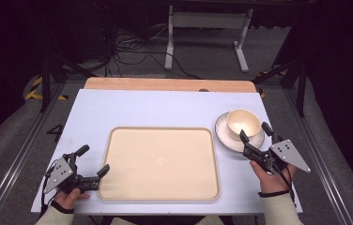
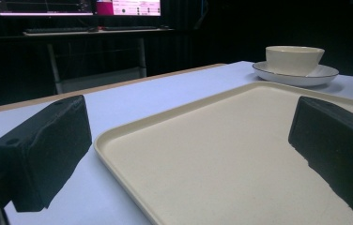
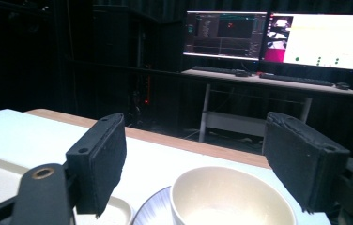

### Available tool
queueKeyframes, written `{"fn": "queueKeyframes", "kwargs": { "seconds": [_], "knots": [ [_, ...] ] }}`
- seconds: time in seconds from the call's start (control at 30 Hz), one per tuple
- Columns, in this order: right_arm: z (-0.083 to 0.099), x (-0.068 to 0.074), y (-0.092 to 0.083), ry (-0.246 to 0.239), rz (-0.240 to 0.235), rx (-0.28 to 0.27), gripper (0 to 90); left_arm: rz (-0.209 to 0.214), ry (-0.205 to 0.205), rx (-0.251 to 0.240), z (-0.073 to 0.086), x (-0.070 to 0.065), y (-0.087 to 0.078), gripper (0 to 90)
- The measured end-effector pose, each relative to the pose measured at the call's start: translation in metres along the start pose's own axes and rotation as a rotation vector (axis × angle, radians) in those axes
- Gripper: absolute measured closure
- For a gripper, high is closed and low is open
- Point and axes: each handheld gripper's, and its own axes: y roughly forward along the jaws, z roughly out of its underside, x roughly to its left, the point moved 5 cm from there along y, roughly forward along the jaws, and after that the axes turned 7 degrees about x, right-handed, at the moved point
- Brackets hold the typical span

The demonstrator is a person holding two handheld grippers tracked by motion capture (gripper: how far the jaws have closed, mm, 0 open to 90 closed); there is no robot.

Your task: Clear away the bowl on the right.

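Bowl (image 1: 242,123) on saucer (image 1: 226,138), right of empty tray (image 1: 160,161), not yet gripped; right gripper (image 1: 254,133) jaws wide, straddling its rim; left gripper (image 1: 93,160) wide at tray edge; pickup remains.

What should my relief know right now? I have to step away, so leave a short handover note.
Left gripper: open, jaws either side of the tray's near left edge, holding nothing.
Right gripper: open, poised at the bowl, no grip yet.
The bowl sits on its saucer, right of the tray, which is empty.
Done: both grippers in position.
Left: probably grasp the bowl and saucer and set them on the tray.
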Motion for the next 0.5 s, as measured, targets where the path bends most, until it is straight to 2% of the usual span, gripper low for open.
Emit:
{"fn": "queueKeyframes", "kwargs": {
  "seconds": [0.23, 0.4, 0.5],
  "knots": [
    [0.000, -0.006, -0.002, 0.009, 0.029, 0.003, 22.7, 0.000, 0.000, 0.000, 0.000, 0.000, 0.000, 0.2],
    [-0.002, -0.011, -0.001, 0.058, 0.048, -0.010, 21.9, 0.000, 0.002, 0.001, 0.000, 0.000, 0.000, 0.2],
    [-0.003, -0.013, 0.000, 0.057, 0.054, -0.012, 21.7, 0.000, 0.002, 0.002, 0.000, 0.000, 0.000, 0.2]
  ]
}}
